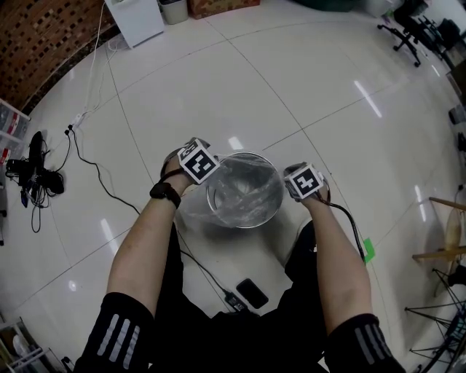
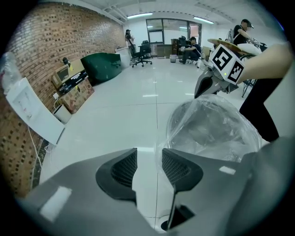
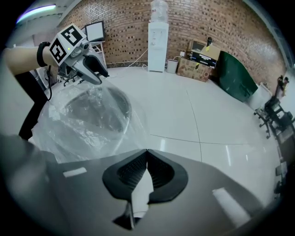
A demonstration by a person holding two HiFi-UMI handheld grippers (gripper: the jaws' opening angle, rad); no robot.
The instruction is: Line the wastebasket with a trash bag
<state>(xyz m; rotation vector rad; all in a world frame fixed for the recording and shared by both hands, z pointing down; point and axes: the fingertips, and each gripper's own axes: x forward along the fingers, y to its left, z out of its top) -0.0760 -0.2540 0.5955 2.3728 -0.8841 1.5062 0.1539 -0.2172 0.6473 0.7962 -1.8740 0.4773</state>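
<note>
A round wastebasket (image 1: 244, 191) stands on the floor in front of me with a clear trash bag (image 1: 191, 211) over its mouth; loose film drapes down its left side. My left gripper (image 1: 196, 162) is at the left rim, its jaws open (image 2: 149, 161) with only floor showing between them, and the bag (image 2: 212, 129) lies just right of them. My right gripper (image 1: 304, 182) is at the right rim. Its jaws are shut (image 3: 146, 152), and the bag's film (image 3: 87, 124) runs right up to the closed tips. The left gripper (image 3: 85, 64) shows across the basket (image 3: 99, 103).
A black phone-like device (image 1: 252, 293) and a cable lie on the floor by my legs. Green tape (image 1: 368, 250) is at the right, a cable tangle (image 1: 36, 175) at the left, a white cabinet (image 1: 135, 18) beyond it. Office chairs (image 1: 408, 29) stand far right.
</note>
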